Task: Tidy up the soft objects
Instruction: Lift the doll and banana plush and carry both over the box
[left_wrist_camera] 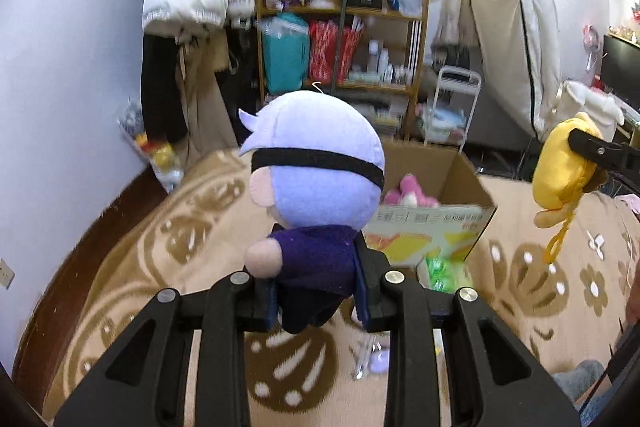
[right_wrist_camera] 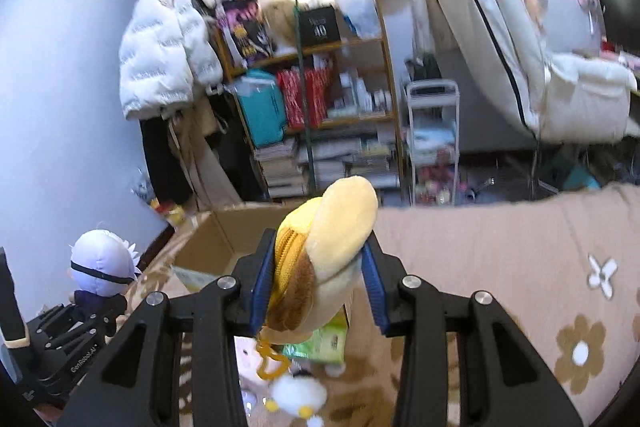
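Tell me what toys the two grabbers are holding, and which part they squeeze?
The left gripper squeezes the white-haired doll by its purple body. The right gripper squeezes the yellow banana plush around its lower half.

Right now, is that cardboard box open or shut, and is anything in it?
Open. The cardboard box has its flaps up, and a pink plush toy lies inside. How full it is cannot be told.

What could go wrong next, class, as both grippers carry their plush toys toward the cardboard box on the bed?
1. The left gripper pinches only the lower body of the doll; its big head may tip it loose.
2. The cardboard box already holds a pink toy, and two grippers arriving together could collide.
3. The yellow plush in the right gripper trails a clip that might snag the box edge.
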`<state>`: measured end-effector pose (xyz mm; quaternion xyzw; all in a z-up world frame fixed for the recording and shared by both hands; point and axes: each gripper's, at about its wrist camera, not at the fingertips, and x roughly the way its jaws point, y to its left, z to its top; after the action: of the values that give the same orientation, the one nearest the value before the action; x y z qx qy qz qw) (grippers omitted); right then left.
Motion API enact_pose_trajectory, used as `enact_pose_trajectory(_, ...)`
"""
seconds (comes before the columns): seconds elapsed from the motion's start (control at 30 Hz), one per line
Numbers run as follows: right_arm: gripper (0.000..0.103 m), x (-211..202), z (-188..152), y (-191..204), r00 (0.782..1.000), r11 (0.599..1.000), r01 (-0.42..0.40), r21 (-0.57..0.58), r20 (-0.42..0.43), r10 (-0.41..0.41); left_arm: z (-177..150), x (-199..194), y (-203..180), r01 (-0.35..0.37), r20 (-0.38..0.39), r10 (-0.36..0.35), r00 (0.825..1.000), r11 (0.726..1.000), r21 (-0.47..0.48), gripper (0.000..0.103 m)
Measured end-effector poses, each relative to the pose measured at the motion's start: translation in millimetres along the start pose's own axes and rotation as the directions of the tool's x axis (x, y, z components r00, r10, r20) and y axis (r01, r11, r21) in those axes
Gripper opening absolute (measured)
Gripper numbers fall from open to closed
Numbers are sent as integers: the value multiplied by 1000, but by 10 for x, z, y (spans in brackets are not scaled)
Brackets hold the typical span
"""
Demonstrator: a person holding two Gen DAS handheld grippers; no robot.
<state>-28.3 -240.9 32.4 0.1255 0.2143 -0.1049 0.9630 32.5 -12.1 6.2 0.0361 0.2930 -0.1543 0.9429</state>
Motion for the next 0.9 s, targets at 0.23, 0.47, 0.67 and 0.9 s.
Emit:
enact_pose_trajectory(0.23, 43, 52, 159, 31, 998, 1000, -29, -10, 47, 30, 233, -132, -125, -1, 99, -5, 995, 998, 62, 29)
enact_pose_trajectory(0.47, 43, 160, 174, -36, 994, 998, -57, 24, 93, 55, 355, 32, -197, -25, 131, 12, 991, 995, 92, 29)
enact_pose_trajectory(0.67, 43, 341, 206, -75, 993, 998, -55, 21, 106, 52, 481, 224, -311, -16, 133, -1, 991, 991, 129, 29)
enact_pose_trajectory(0.9, 43, 656, 138, -7, 997, 997, -65, -33, 39, 66, 600, 524, -497, -1, 137, -25, 990, 982, 191, 29)
